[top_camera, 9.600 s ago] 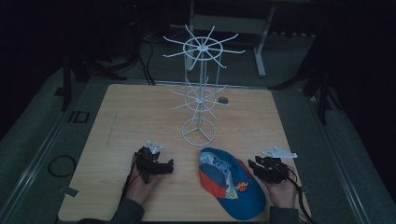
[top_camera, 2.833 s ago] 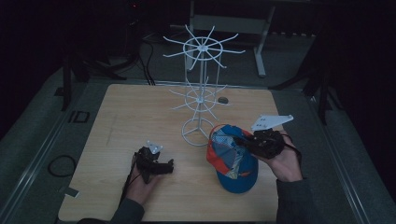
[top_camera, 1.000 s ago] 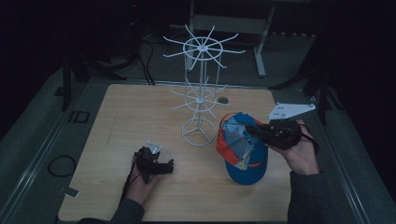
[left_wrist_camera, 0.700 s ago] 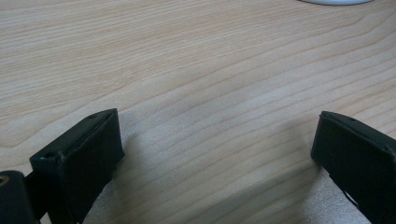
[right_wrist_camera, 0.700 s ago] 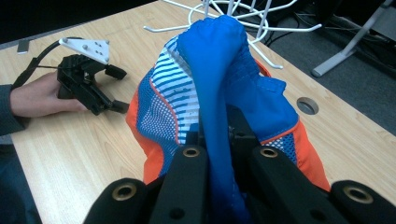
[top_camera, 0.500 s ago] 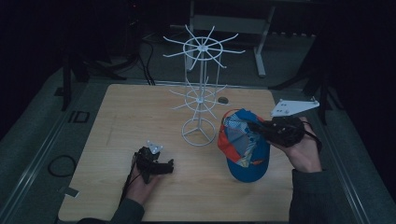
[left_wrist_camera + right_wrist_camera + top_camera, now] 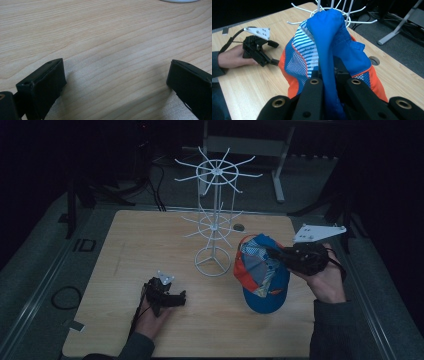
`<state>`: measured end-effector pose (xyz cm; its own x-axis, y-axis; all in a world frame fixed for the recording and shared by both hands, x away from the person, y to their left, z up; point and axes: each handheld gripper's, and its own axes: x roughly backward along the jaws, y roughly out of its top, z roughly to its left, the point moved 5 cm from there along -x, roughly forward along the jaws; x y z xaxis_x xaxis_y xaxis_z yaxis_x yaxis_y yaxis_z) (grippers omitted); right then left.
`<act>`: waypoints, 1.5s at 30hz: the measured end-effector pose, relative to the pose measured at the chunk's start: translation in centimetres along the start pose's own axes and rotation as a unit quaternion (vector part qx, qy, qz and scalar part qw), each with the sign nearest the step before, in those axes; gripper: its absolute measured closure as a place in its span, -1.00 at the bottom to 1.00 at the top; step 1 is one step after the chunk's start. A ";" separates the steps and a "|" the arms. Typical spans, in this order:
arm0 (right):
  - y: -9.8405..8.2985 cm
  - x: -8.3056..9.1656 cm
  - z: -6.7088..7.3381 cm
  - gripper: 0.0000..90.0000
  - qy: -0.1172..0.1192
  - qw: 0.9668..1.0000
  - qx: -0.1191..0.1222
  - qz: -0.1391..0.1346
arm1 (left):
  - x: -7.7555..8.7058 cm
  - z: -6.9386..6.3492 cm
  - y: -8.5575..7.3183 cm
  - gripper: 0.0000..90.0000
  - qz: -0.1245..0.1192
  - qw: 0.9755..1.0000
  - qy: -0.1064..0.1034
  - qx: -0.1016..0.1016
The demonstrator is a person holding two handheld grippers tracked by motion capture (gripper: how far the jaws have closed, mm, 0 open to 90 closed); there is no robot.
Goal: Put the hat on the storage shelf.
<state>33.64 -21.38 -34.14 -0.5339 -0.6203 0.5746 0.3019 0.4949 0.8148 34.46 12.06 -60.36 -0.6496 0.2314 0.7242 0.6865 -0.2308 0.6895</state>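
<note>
Dark floor and cables ringed the pale wooden desk [image 7: 150, 250] in the high view. Toward the far edge, near its middle, stood a white wire rack [image 7: 216, 215] with two tiers of radiating hooks, likely where the cap was meant to hang. The right gripper [image 7: 280, 256] was raised near the desk's right edge, its jaws clamped together on the fabric of a blue and orange cap [image 7: 261, 272], which dangled brim-down just right of the rack's ring base. Holding it by the crown fabric probably left the cap's body free to be slipped over a hook. The left gripper [image 7: 172, 297] rested on the desk toward the near edge, left of centre, seemingly parked out of the way.

From the left gripper view, both black jaws stood wide apart with nothing but bare wood grain between them; the gripper lay low against the desk, idle.

From the right gripper view, the jaws were pinched tight on a bunched fold of the blue cap [image 7: 329, 37], the striped mesh lining turned outward. Beyond it rose the rack's [image 7: 352, 15] hooks, close behind the cap. Off to the left, the other hand [image 7: 232, 58] held the left gripper [image 7: 274, 53] flat on the desk [image 7: 257, 85].
</note>
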 end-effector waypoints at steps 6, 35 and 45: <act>0.3 0.2 -0.3 0.95 -0.004 1.000 -0.002 -0.005 | 0.0 0.0 0.0 -0.95 0.000 1.000 0.000 0.000; 1.1 1.0 -2.5 0.94 -0.022 0.999 -0.020 -0.040 | 0.0 0.0 0.0 -0.95 0.000 1.000 0.000 0.000; 1.2 0.5 -3.4 0.94 -0.033 0.998 -0.027 -0.042 | 0.0 0.0 0.0 -0.95 -0.001 1.000 0.001 0.000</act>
<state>36.44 -23.20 -32.57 -0.6093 -0.6166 0.4985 0.2942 0.4080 0.8643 34.47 12.05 -60.37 -0.6516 0.2307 0.7226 0.6853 -0.2294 0.6912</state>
